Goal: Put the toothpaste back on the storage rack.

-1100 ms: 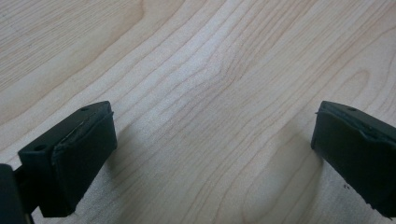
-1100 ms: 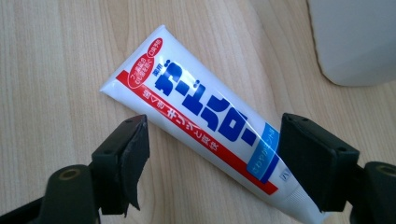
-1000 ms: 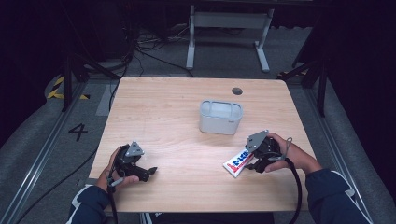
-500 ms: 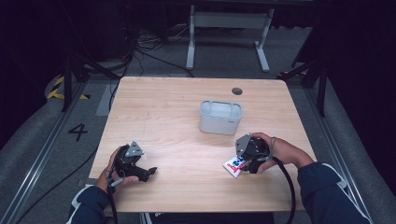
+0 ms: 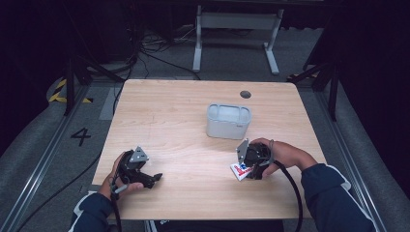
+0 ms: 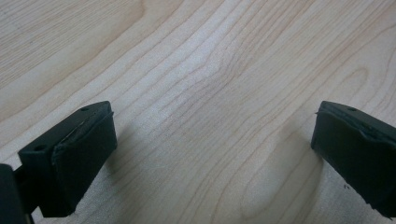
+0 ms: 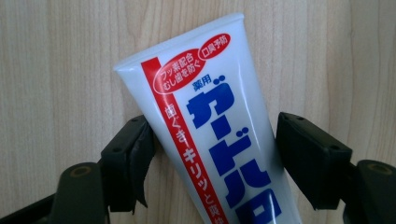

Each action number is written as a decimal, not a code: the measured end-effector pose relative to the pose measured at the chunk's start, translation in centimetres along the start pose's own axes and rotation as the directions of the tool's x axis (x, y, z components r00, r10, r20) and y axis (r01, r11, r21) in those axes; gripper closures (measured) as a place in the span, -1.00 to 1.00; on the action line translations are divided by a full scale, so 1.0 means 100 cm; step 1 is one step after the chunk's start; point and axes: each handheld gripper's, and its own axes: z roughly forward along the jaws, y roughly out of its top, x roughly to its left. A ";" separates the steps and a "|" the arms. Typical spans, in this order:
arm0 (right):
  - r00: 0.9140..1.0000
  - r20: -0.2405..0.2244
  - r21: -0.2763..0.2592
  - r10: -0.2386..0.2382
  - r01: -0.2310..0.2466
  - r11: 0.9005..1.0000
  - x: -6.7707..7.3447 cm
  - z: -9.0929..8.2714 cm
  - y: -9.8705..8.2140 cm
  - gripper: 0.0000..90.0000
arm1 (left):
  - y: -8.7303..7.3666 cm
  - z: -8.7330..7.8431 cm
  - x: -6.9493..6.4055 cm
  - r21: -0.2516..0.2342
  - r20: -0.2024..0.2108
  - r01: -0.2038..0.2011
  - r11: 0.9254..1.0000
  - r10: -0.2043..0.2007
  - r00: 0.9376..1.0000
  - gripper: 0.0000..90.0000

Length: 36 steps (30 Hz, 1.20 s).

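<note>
A: How much room did the table (image 5: 183,111) offer?

B: Plenty. The wooden top was bare over its whole left half and along the far edge, apart from a small dark round hole (image 5: 245,94) near the far edge. Both hands worked close to the near edge, well apart from each other, with open wood between them.

A: And the container?

B: A grey bin (image 5: 228,121) with rounded corners stood upright a little right of the table's middle, clear of every edge. From the high view its inside looked pale, and I could not tell whether anything lay in it.

A: Where was the tube?

B: The toothpaste tube (image 7: 219,135), white with a red stripe and blue lettering, lay flat on the wood near the right front of the table, just on the near side of the bin and apart from it. In the high view only its end (image 5: 240,171) showed below the hand.

A: Did the right gripper (image 7: 212,144) have it?

B: Its jaws had just been closing with the tube between them. They sat against both sides of the tube, the left one touching the red stripe's edge and the right one at the white edge, pinching it.

A: And the left gripper (image 6: 210,149)?

B: It rested low over bare wood near the front left, jaws spread wide with nothing between them.
</note>
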 end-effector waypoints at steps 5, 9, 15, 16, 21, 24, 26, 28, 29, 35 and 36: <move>1.000 -0.017 -0.023 0.018 -0.019 1.000 -0.002 0.001 0.001 -0.33 | 0.000 0.000 0.000 0.001 0.000 0.001 1.000 -0.001 1.000 -0.99; 0.998 -0.038 -0.037 0.043 -0.045 0.998 -0.006 0.002 -0.001 -0.24 | 0.000 0.000 0.000 0.000 0.000 0.000 1.000 0.000 1.000 -0.99; 0.996 -0.065 -0.041 0.063 -0.066 0.997 -0.012 0.001 -0.004 -0.09 | 0.000 0.000 0.000 0.003 -0.001 0.000 1.000 0.000 1.000 -0.99; 0.995 -0.065 -0.037 0.071 -0.073 0.997 -0.012 0.001 -0.004 -0.08 | 0.000 0.000 0.000 0.000 0.000 0.001 1.000 -0.001 1.000 -0.99; 0.993 -0.088 -0.035 0.084 -0.087 0.996 -0.016 0.001 -0.005 0.01 | 0.000 0.000 0.000 0.003 -0.001 0.000 1.000 0.000 1.000 -0.99; 0.993 -0.083 -0.044 0.080 -0.084 0.996 -0.016 0.001 -0.005 0.09 | 0.000 0.000 0.000 0.001 0.000 0.001 1.000 -0.001 1.000 -0.99; 0.994 -0.080 -0.044 0.068 -0.072 0.996 -0.016 -0.001 -0.006 0.16 | 0.000 0.000 0.000 0.001 0.000 0.001 1.000 -0.001 1.000 -0.99; 0.995 -0.067 -0.049 0.073 -0.076 0.996 -0.015 -0.003 -0.006 0.25 | 0.000 0.000 0.000 0.002 0.000 0.001 1.000 -0.001 1.000 -0.99; 0.996 -0.062 -0.053 0.069 -0.073 0.996 -0.016 -0.003 -0.007 0.29 | 0.000 0.000 0.000 0.000 0.000 0.000 1.000 0.000 1.000 -0.99; 0.997 -0.049 -0.086 0.065 -0.069 0.994 -0.013 -0.007 -0.011 0.39 | 0.000 0.000 0.000 0.000 0.000 0.001 1.000 -0.001 1.000 -0.99; 0.997 -0.051 -0.089 0.065 -0.070 0.994 -0.012 -0.008 -0.011 0.40 | 0.000 0.000 0.000 0.001 0.000 0.000 1.000 0.000 1.000 -0.99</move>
